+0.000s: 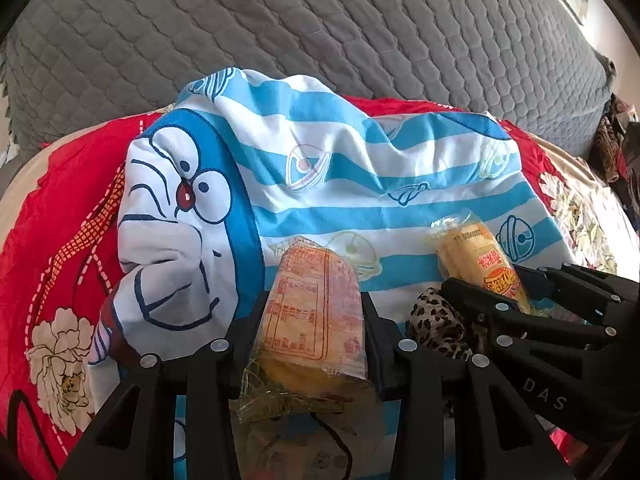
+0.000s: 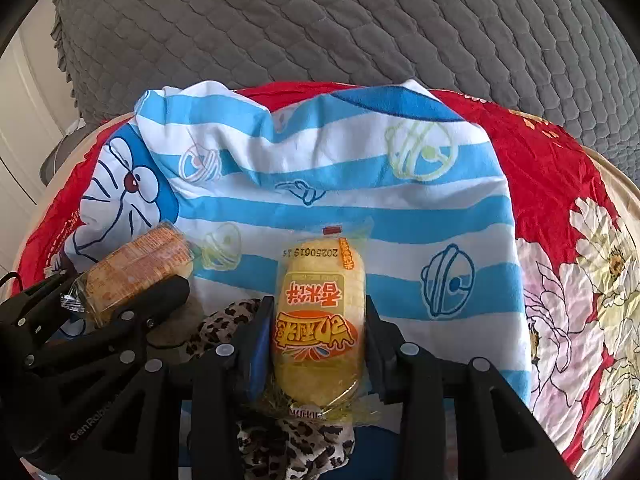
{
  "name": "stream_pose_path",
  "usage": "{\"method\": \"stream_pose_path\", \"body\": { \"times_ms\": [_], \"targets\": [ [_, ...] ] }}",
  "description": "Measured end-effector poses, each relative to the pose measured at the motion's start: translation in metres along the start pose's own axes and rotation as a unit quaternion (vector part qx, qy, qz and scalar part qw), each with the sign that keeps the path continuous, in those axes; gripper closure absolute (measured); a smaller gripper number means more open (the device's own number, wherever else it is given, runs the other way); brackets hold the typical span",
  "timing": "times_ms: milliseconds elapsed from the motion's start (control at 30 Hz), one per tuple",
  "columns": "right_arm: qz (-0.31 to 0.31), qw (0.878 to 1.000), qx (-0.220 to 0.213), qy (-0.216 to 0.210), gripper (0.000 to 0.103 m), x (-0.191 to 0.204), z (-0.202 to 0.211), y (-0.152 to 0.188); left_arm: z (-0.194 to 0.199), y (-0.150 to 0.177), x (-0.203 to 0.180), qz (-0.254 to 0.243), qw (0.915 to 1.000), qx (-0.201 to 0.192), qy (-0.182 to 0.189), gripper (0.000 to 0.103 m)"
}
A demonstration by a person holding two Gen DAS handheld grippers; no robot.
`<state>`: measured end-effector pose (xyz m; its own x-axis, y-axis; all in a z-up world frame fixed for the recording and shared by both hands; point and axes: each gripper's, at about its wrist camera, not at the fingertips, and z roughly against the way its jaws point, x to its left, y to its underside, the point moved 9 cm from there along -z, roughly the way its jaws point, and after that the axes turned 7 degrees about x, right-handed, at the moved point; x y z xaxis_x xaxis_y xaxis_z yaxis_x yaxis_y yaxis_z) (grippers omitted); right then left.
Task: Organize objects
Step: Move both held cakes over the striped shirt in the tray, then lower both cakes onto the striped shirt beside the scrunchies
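A grey quilted sofa cover (image 1: 320,20) backs a red flowered cloth (image 1: 60,240). On it lies a blue-and-white striped cartoon blanket (image 2: 320,208), my landmark. Over its near edge, each gripper clamps a snack: the left gripper (image 1: 312,320) an orange-printed packet (image 1: 312,312), the right gripper (image 2: 318,328) a yellow rice-cracker packet (image 2: 318,320). Both seem mid-carry; next comes choosing a spot and releasing.

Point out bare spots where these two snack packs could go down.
Free: striped cloth beyond the right pack, and red floral quilt at the right edge. Crowded: near the jaws, around the leopard fabric and left pack.
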<state>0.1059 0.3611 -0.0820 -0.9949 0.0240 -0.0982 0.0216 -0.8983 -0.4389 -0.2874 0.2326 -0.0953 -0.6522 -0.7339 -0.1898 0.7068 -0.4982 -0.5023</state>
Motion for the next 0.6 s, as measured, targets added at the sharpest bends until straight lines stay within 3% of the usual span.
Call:
{"method": "stream_pose_path", "body": {
  "times_ms": [367, 600],
  "targets": [
    [0.001, 1.0, 0.008, 0.009, 0.06, 0.0, 0.003, 0.004, 0.004, 0.004, 0.002, -0.005, 1.0, 0.001, -0.008, 0.06],
    [-0.007, 1.0, 0.011, 0.012, 0.051, -0.001, 0.009, 0.006, 0.012, 0.001, 0.012, 0.009, 1.0, 0.003, -0.002, 0.04]
  ]
}}
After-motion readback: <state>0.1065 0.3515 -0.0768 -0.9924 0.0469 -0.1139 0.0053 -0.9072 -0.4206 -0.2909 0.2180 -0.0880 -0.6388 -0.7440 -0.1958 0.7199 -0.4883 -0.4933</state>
